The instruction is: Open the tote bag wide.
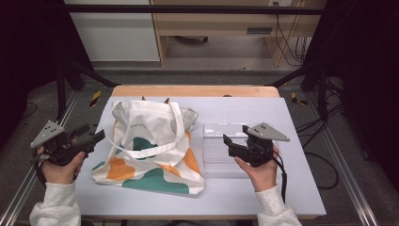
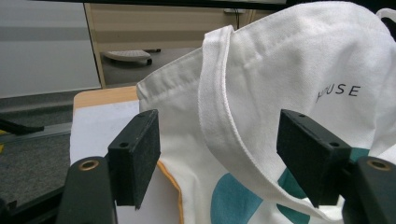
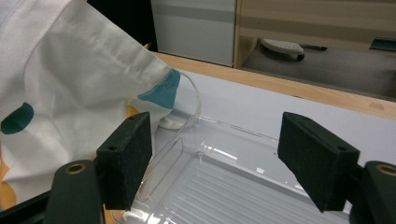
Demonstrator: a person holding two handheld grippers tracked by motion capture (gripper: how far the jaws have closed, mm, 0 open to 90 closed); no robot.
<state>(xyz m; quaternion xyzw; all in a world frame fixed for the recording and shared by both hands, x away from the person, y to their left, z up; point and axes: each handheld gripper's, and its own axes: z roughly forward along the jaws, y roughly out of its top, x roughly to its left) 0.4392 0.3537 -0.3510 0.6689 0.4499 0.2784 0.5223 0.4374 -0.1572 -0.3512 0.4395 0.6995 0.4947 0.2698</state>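
The left gripper (image 1: 96, 134) hovered just left of the tote bag (image 1: 150, 150), jaws wide and empty. The bag lay flat mid-table. The right gripper (image 1: 235, 139) hung over the clear tray (image 1: 214, 162), jaws likewise wide, holding nothing.

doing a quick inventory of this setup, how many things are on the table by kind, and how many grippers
tote bag: 1
clear plastic tray: 1
grippers, left gripper and right gripper: 2
total: 4
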